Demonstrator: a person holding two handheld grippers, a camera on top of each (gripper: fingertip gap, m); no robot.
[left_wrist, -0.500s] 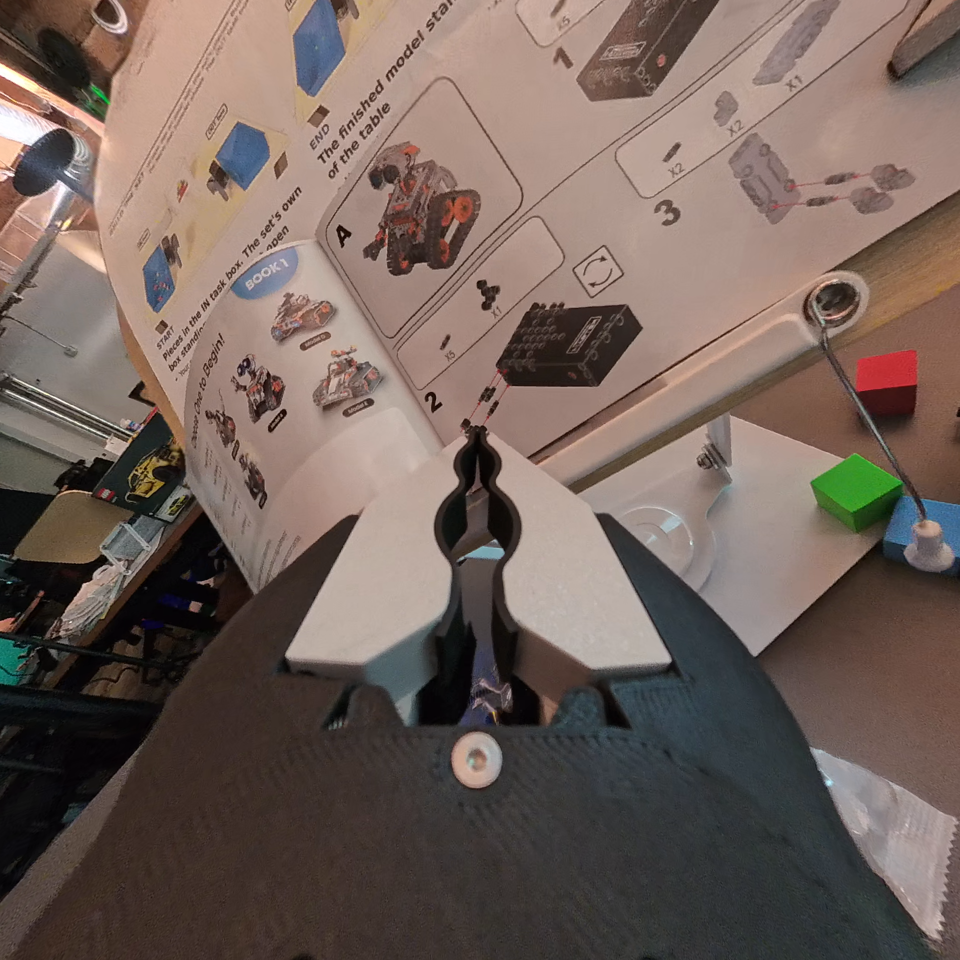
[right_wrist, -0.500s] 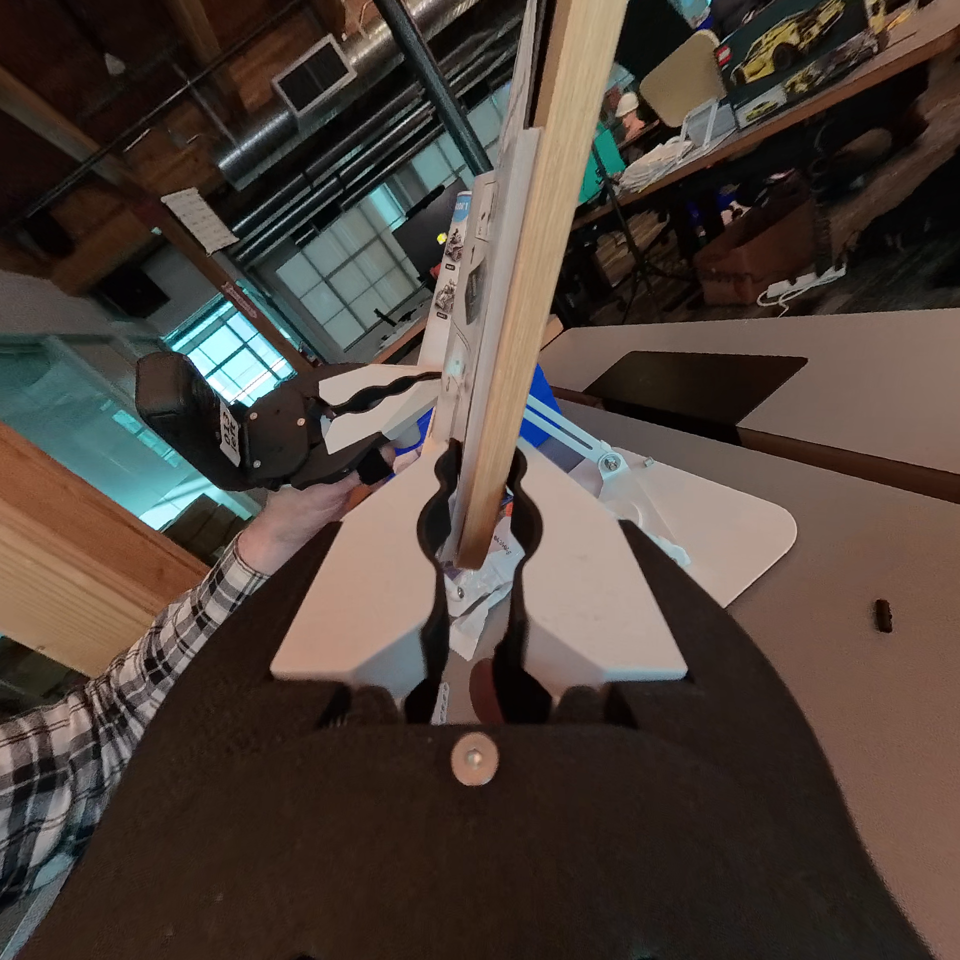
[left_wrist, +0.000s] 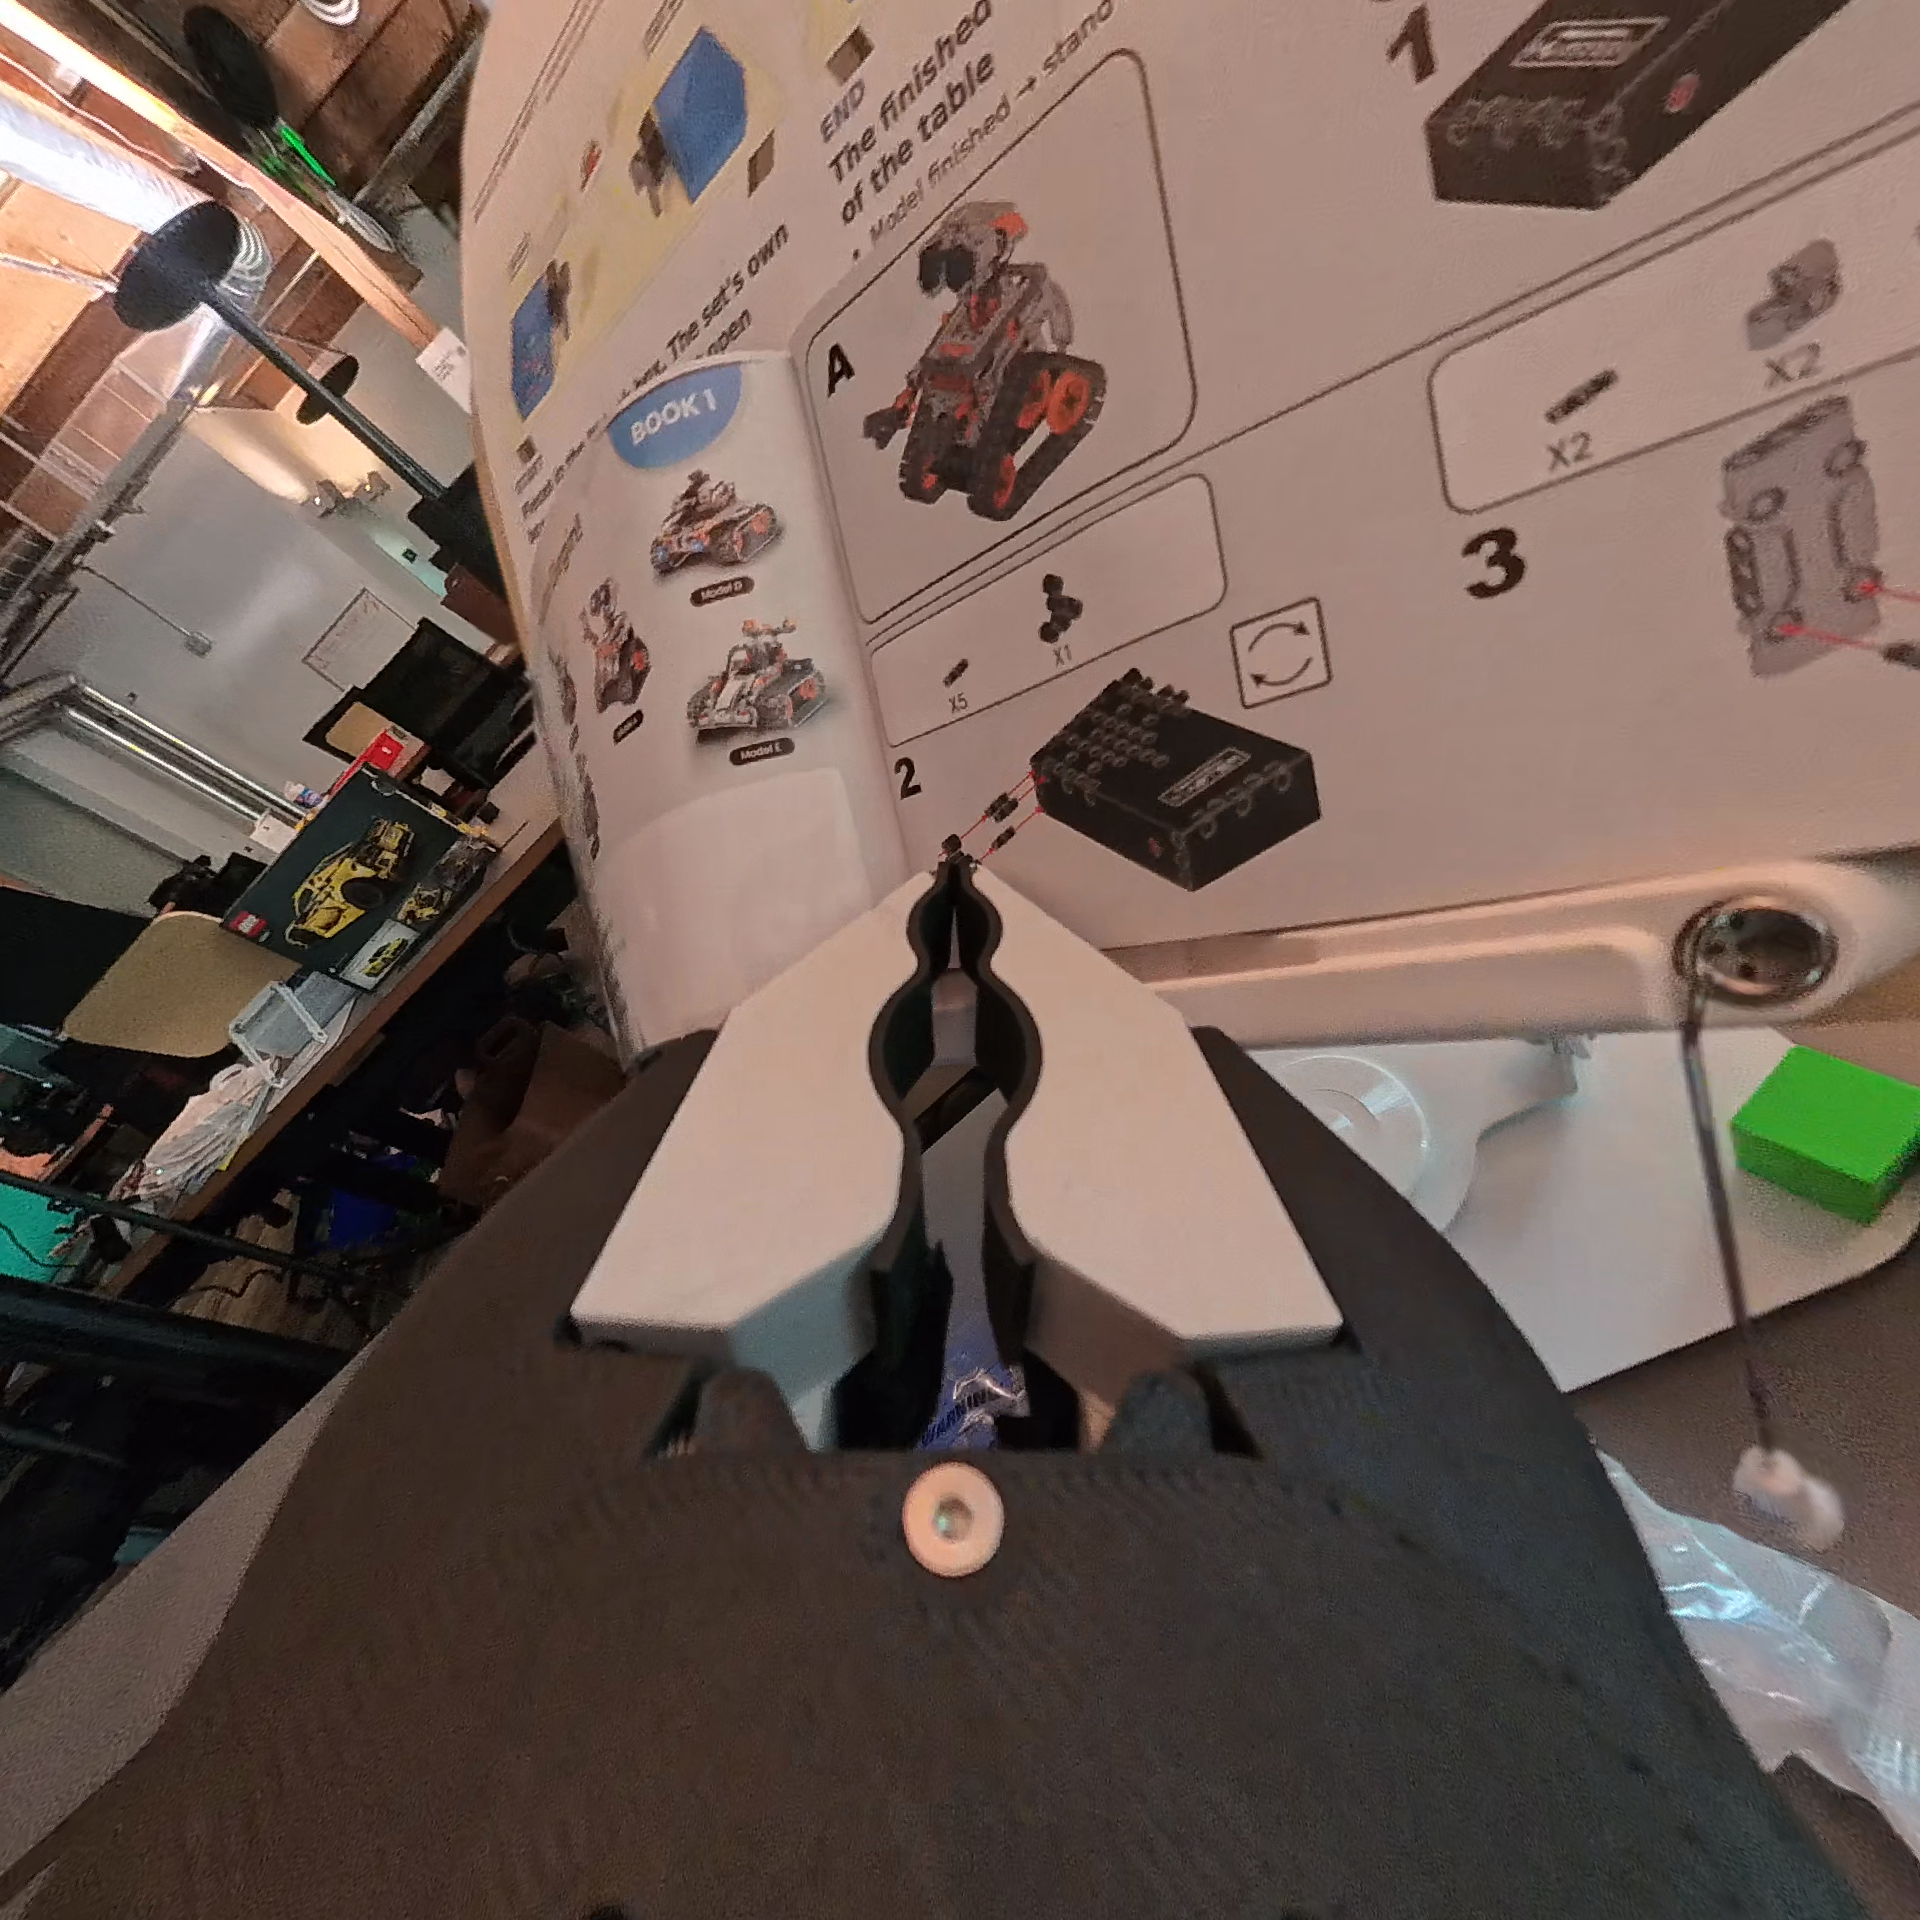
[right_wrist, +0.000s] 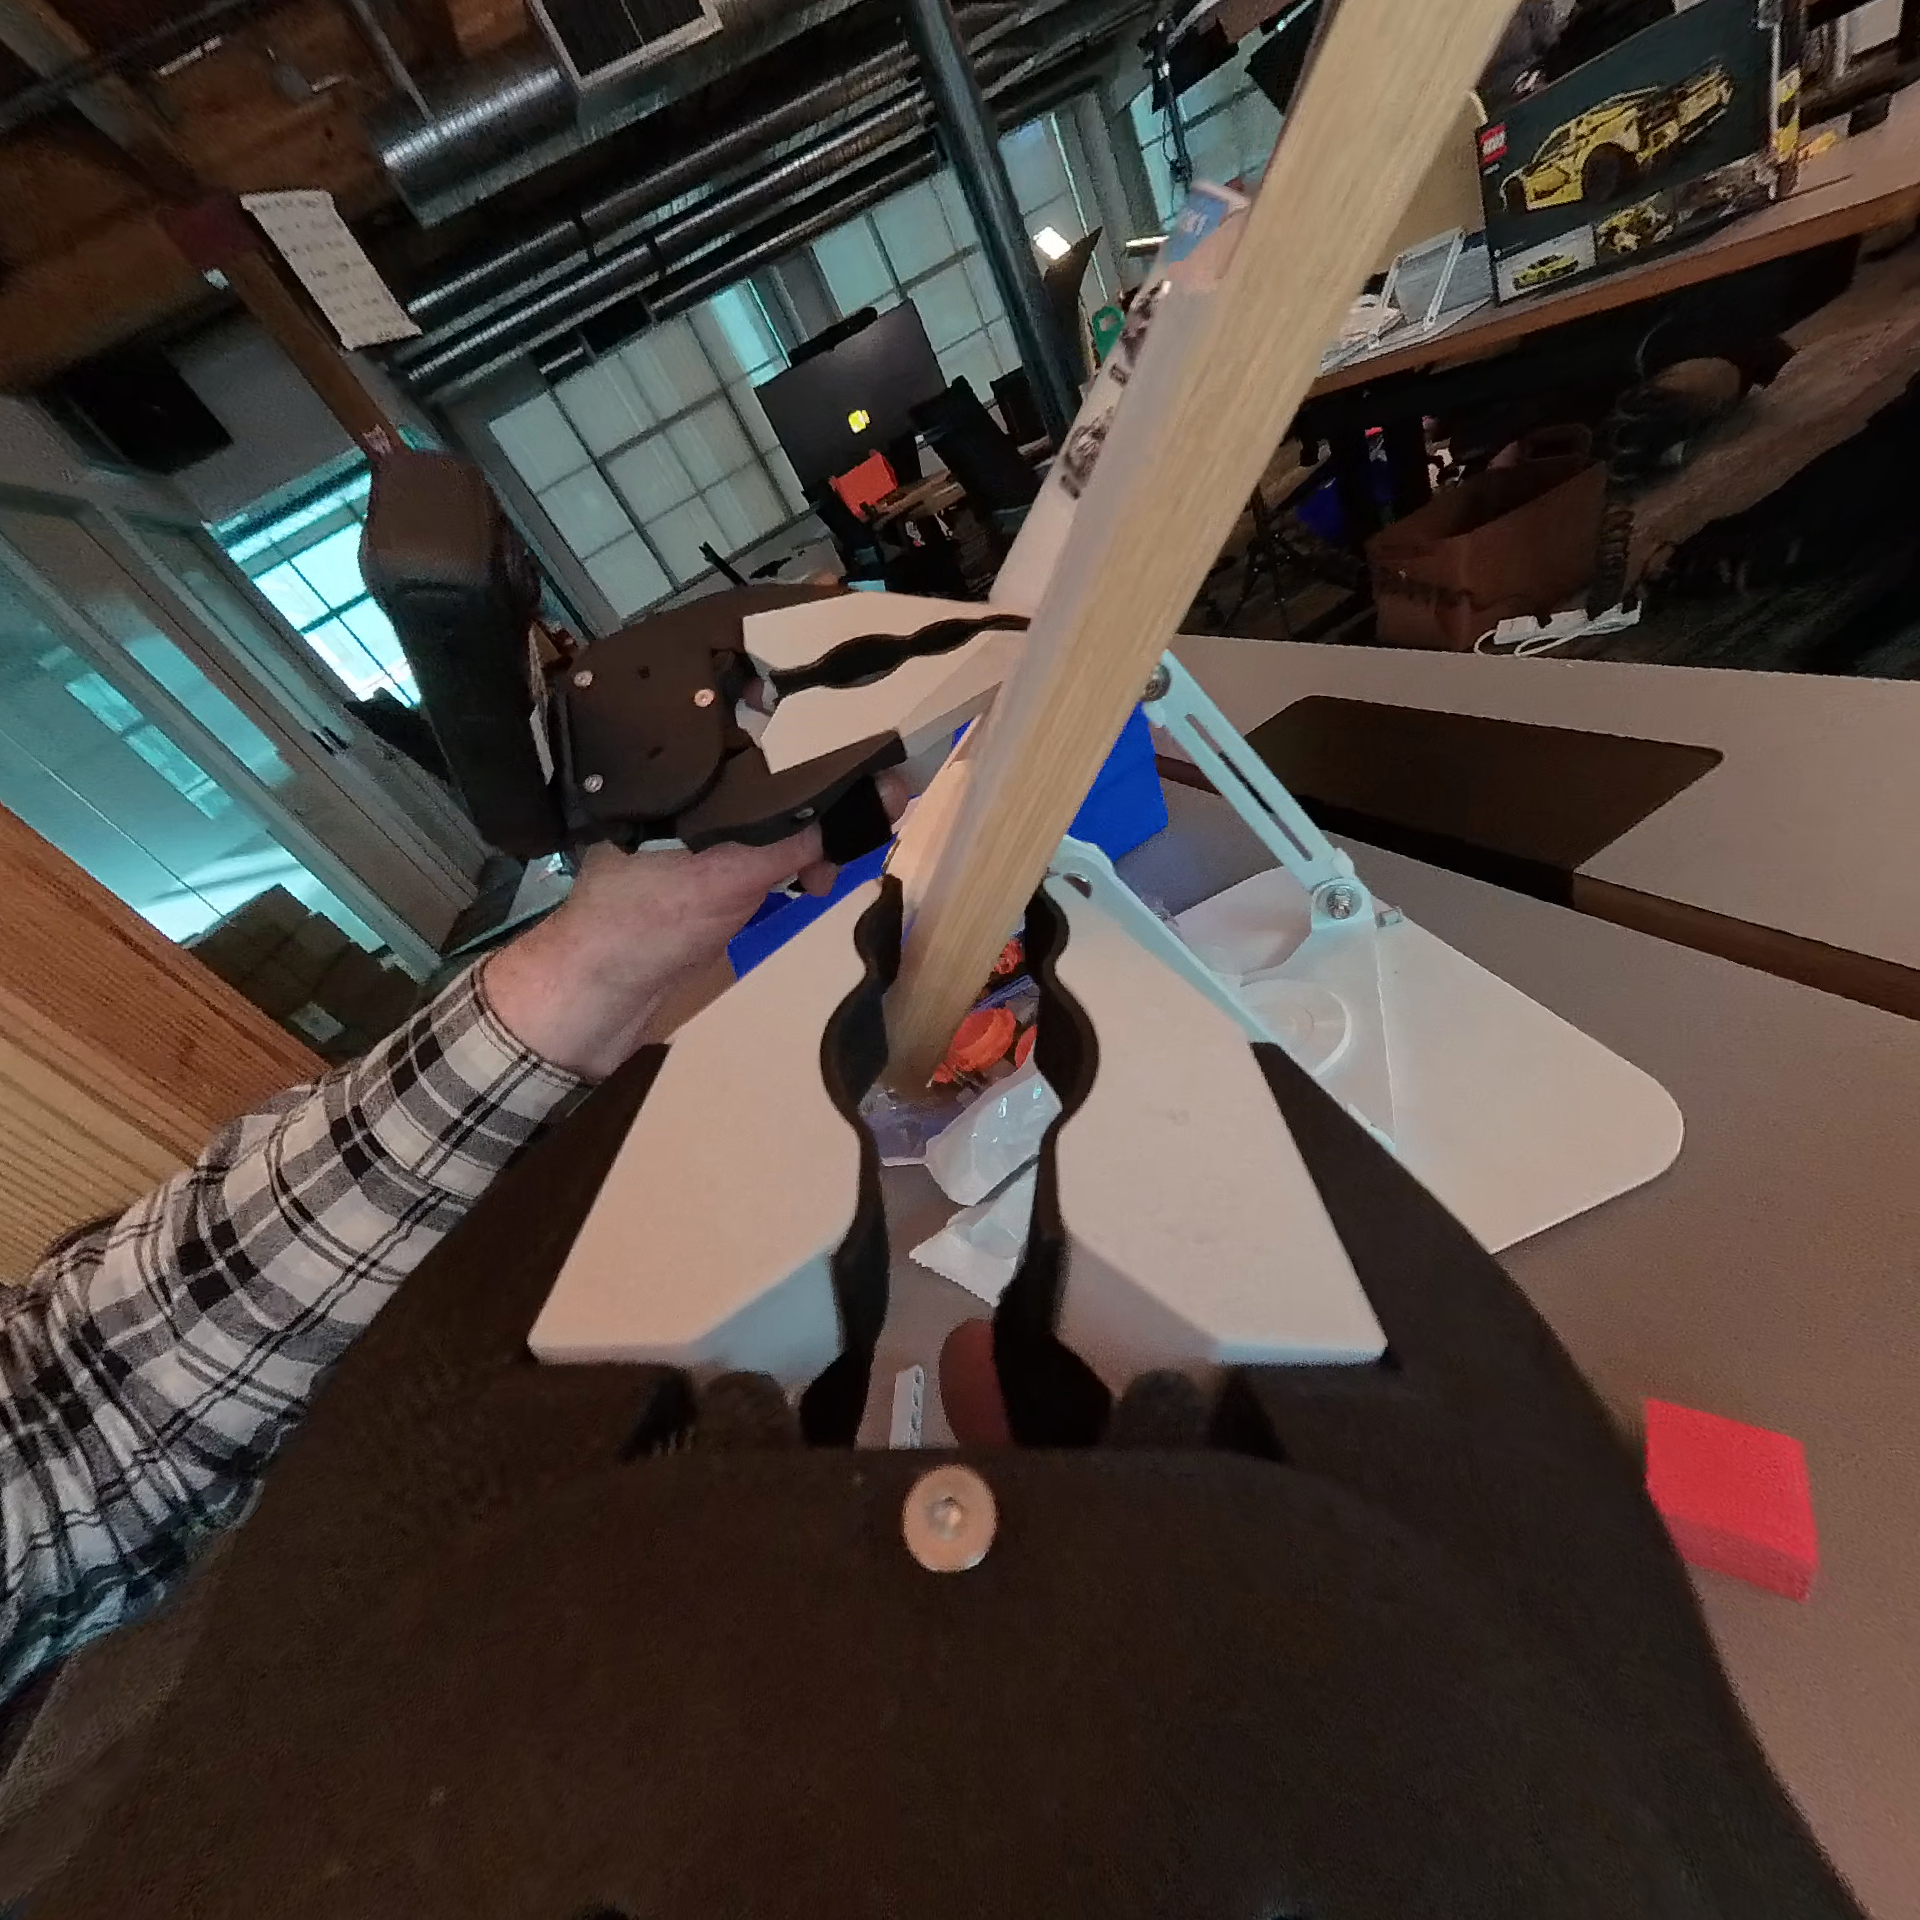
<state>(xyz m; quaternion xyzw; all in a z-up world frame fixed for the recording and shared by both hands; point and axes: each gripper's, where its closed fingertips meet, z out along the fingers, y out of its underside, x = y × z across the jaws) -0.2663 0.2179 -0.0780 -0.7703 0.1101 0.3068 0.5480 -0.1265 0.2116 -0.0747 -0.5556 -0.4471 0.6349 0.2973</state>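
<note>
**Both grippers on the propped board, one per edge**

The left gripper (left_wrist: 951, 878) has its jaws pressed together at the tips. They look pinched on the bottom edge of the open booklet (left_wrist: 727, 623), right at the fold. The booklet lies flat on a big printed instruction sheet (left_wrist: 1351, 416) that fills 12 to 3 o'clock of the left wrist view. A green block (left_wrist: 1829, 1143) sits at 3 o'clock on the white stand base. A thin cord (left_wrist: 1714, 1195) with a white end cap hangs at about 4 o'clock.

The right gripper (right_wrist: 961, 904) is held at a narrow gap with the wooden board (right_wrist: 1143, 520) edge-on between its fingers. The board fills the gap at the tips, so it reads as clamped. The board's long axis runs from the jaws up toward 1 o'clock, tilted, not upright. It is carried by the white stand (right_wrist: 1507, 1122), whose arm meets it from 2 o'clock.

In the right wrist view the left gripper comes in from 10 o'clock, in a person's hand (right_wrist: 665, 914), and its tips meet the board's paper face. Below the board are clear plastic bags (right_wrist: 987, 1132), orange parts (right_wrist: 982, 1039) and a blue box (right_wrist: 1122, 790). A red block (right_wrist: 1730, 1496) lies on the table (right_wrist: 1766, 1247) at 4 o'clock, well apart from both grippers.
</note>
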